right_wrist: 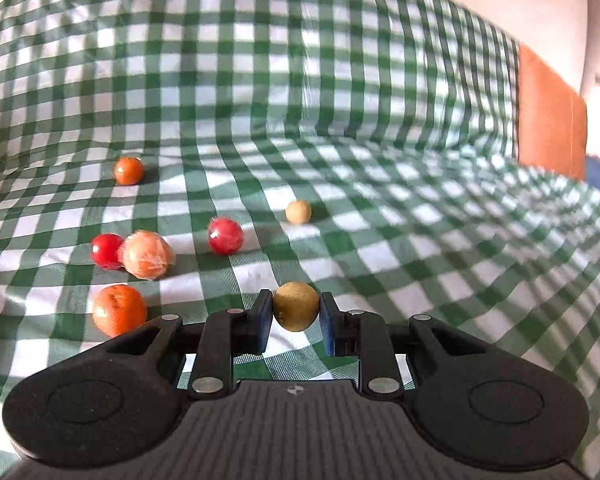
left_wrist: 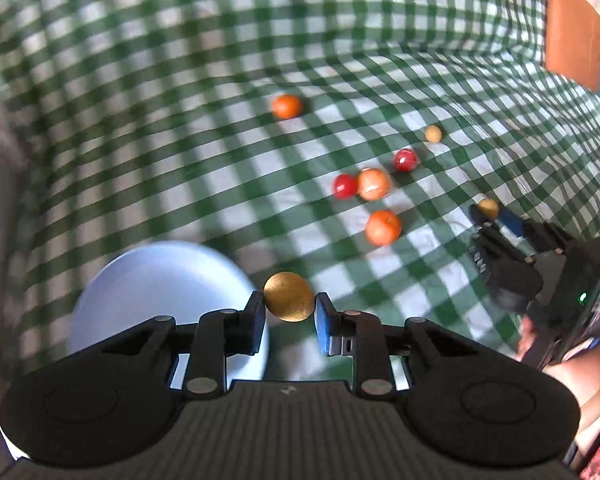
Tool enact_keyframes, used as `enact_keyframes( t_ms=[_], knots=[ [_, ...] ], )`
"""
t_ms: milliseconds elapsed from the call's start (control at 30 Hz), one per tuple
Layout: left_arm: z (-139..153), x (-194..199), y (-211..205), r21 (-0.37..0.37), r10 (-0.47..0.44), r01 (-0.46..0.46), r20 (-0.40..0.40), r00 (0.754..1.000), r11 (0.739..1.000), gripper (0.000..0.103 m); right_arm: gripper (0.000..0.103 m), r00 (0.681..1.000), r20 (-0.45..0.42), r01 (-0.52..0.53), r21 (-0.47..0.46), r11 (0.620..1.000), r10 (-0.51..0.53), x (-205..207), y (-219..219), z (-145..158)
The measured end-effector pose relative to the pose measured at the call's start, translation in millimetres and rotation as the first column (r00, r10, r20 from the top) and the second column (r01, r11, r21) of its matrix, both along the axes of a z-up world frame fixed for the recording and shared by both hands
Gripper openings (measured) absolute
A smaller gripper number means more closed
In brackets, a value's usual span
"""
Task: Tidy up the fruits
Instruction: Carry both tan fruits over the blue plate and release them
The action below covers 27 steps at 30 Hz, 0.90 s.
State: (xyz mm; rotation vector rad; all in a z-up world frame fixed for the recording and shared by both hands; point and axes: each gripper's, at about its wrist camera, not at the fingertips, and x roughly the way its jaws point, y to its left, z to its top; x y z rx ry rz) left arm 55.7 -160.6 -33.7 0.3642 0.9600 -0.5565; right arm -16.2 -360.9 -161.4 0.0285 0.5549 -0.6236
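My left gripper [left_wrist: 288, 307] is shut on a small golden-brown round fruit [left_wrist: 288, 297], held beside a white bowl [left_wrist: 156, 280] at lower left. My right gripper [right_wrist: 295, 312] is shut on a similar tan-brown fruit [right_wrist: 296, 306] just above the cloth; it also shows in the left wrist view [left_wrist: 489, 214] at the right. On the green checked cloth lie three orange fruits [right_wrist: 118, 309] [right_wrist: 146, 254] [right_wrist: 128, 171], two red fruits [right_wrist: 107, 251] [right_wrist: 225, 235] and one small tan fruit [right_wrist: 298, 211].
The green-and-white checked cloth [right_wrist: 339, 120] covers the surface and rises at the back. An orange-brown board [right_wrist: 547, 116] stands at the far right edge. A hand [left_wrist: 571, 380] holds the right gripper at the lower right.
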Motion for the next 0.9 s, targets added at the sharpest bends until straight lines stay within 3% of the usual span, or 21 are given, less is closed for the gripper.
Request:
enact_keyframes(
  t_ms=[133,233,500,733,900],
  knots=[
    [24,-32,50,0.013,0.058,-0.058,0.02,0.998,0.998,0.029,0.026,0.998,0.042,-0.056,0.012,0.998,0.056,-28,31,41],
    [35,-55,87,0.011,0.098,-0.098,0.017,0.995,0.995,0.029,0.026,0.983,0.088,-0.165,0.066,0.984,0.159,-58,70,77],
    [45,-106,171,-0.016,0.182,-0.183,-0.023,0.983,0.983,0.029,0.026,0.885,0.126,-0.462,0.134,0.877,0.447,-128,173,139],
    [51,-129,217,-0.058,0.232,-0.232,-0.021,0.973,0.971,0.029,0.026,0.798,0.102,-0.602,0.188,0.776,0.594,-150,234,162],
    [54,-131,229,-0.098,0.247,-0.247,-0.009,0.969,0.964,0.029,0.026,0.779,0.049,-0.624,0.157,0.765,0.625,-149,260,166]
  ],
)
